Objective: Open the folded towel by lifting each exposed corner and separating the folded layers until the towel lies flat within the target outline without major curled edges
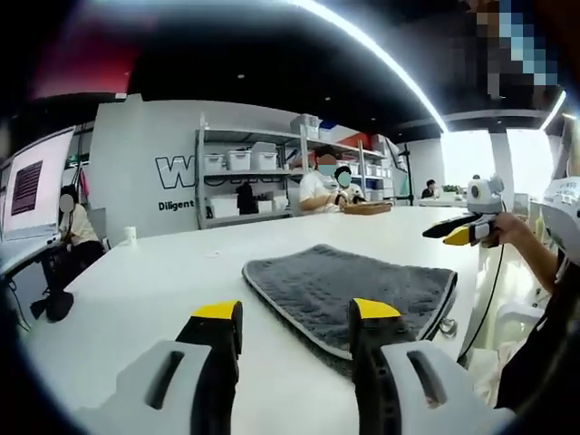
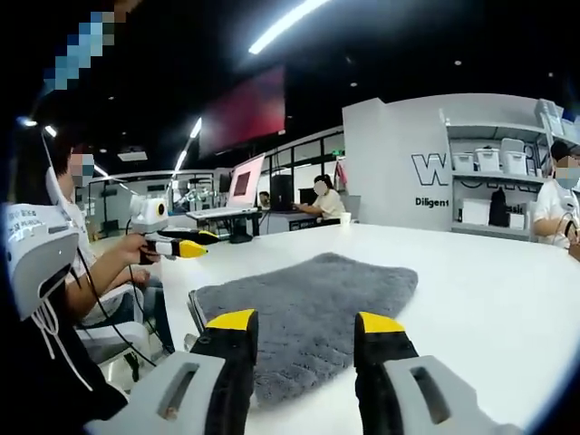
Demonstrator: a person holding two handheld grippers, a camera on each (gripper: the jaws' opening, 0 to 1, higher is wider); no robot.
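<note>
One grey towel [image 1: 349, 290] on one table [image 1: 145, 285], two grippers [image 1: 294, 317] gaping

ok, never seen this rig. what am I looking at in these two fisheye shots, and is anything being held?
There is no robot here. A person holds a two-jaw gripper in each hand, and a fisheye camera rides on each one, looking forward along its jaws. The grey arms with yellow tips rising from the bottom of each picture are that camera's own jaws.

The left gripper view looks along the left gripper. The right gripper view looks along the right gripper. Each view also catches the other gripper held up at its edge.

On the white table lies a grey towel, folded, with layered edges at its near side. Both grippers are open and hold nothing; neither touches the towel yet.

Behind are shelves with bins and seated people.
</note>
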